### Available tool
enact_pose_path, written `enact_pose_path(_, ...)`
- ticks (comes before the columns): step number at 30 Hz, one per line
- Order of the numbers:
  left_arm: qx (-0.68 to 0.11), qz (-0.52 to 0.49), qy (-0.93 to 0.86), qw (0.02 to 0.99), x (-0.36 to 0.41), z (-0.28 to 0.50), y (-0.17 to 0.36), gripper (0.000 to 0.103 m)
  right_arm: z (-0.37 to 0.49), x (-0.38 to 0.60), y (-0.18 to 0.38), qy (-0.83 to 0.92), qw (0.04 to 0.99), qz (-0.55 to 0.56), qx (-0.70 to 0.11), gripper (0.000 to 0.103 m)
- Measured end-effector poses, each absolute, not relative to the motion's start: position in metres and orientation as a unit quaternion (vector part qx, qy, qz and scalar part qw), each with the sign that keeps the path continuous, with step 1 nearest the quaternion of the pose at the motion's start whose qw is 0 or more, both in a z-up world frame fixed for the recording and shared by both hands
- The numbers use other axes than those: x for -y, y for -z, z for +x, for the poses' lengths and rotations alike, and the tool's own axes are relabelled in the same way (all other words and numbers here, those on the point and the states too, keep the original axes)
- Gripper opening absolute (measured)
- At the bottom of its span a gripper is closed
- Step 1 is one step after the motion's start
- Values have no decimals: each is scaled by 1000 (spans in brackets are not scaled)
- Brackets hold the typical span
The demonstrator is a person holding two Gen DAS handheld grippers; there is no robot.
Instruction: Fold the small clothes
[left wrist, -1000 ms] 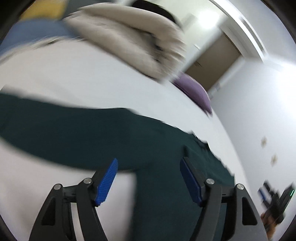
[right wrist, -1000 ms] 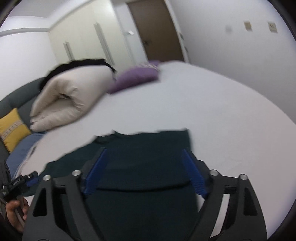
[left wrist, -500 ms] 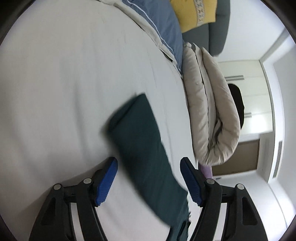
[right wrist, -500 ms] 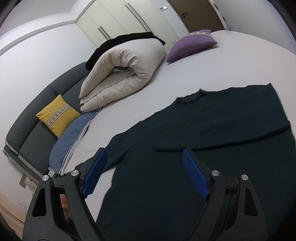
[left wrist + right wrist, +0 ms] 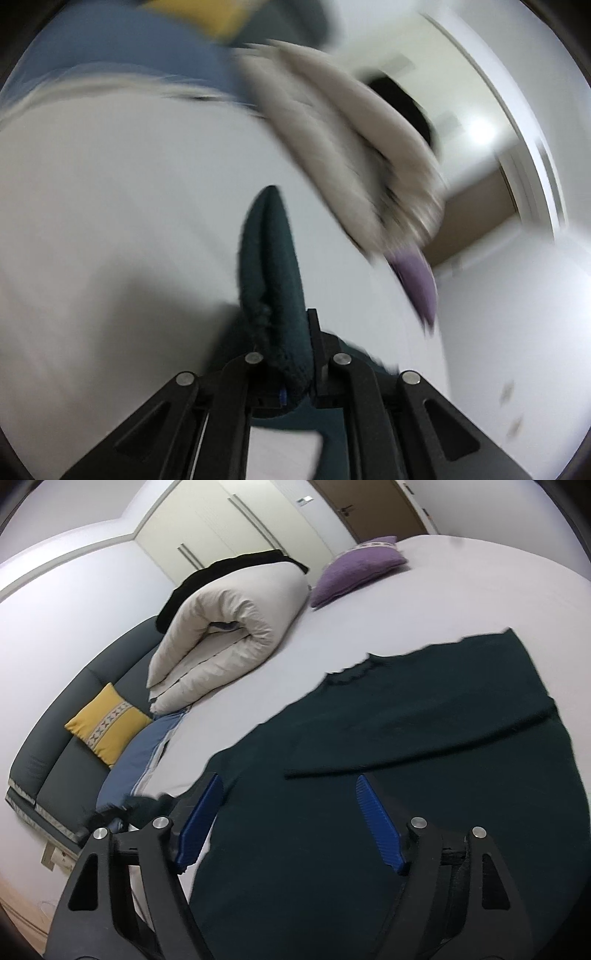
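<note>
Left claw (image 5: pixel 286 363) clamped on sleeve end of dark green sweater (image 5: pixel 424 760), right claw (image 5: pixel 290 823) wide open just above the sweater's body on the bed (image 5: pixel 461 587).

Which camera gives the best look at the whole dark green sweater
The right wrist view: the dark green sweater lies spread on the bed, one sleeve folded across. The left wrist view shows only a blurred sleeve end pinched in the left gripper.

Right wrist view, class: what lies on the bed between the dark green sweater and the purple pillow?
Nothing. In the right wrist view only bare white sheet separates the sweater from the purple pillow.
</note>
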State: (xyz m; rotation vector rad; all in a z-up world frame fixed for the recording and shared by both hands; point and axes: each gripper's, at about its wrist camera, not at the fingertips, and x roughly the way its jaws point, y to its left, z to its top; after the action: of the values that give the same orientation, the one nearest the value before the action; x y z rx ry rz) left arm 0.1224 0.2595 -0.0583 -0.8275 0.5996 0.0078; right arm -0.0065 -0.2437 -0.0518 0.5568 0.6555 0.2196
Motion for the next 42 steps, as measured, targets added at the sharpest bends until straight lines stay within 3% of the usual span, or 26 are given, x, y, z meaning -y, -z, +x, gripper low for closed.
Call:
enact_pose_path(4,-312,-233,73,918,-123,142,25,8,-18,269,66,-84,900,292,-312,72)
enact_pose_path(9,-365,-126,173,906,27,144,63,10,-29,307,82,-56,891,326,-311,72)
enact_pose_path(10,-378,-118,185,899,47,144,75,15,-29,311,85,-53,888,330,-315,72)
enact_pose_path(13,-429,-70,195,879,91,152,112,52,-24,322,102,-45,875,338,-344,74)
enact_pose_path(15,-442,-63,200,872,95,151,120,59,-16,325,115,-45,864,344,-365,74)
enact_pose_path(17,-440,-70,203,872,85,142,116,77,-7,323,124,-51,855,352,-377,74)
enact_pose_path(20,-415,-87,202,883,54,111,101,90,16,312,132,-70,849,349,-390,74)
enact_pose_path(29,-387,-143,192,890,-39,74,85,91,92,246,154,-76,817,319,-475,74)
enact_pose_path(34,-392,-209,140,885,-90,84,98,87,98,234,154,-44,823,297,-482,71)
enact_pose_path(35,-392,-221,131,883,-98,87,100,81,100,230,154,-44,824,290,-485,59)
enact_pose_path(38,-387,-250,110,881,-121,95,98,80,109,216,153,-44,823,251,-508,18)
enact_pose_path(42,-369,-260,95,887,-142,105,86,80,115,193,120,-73,854,170,-486,6)
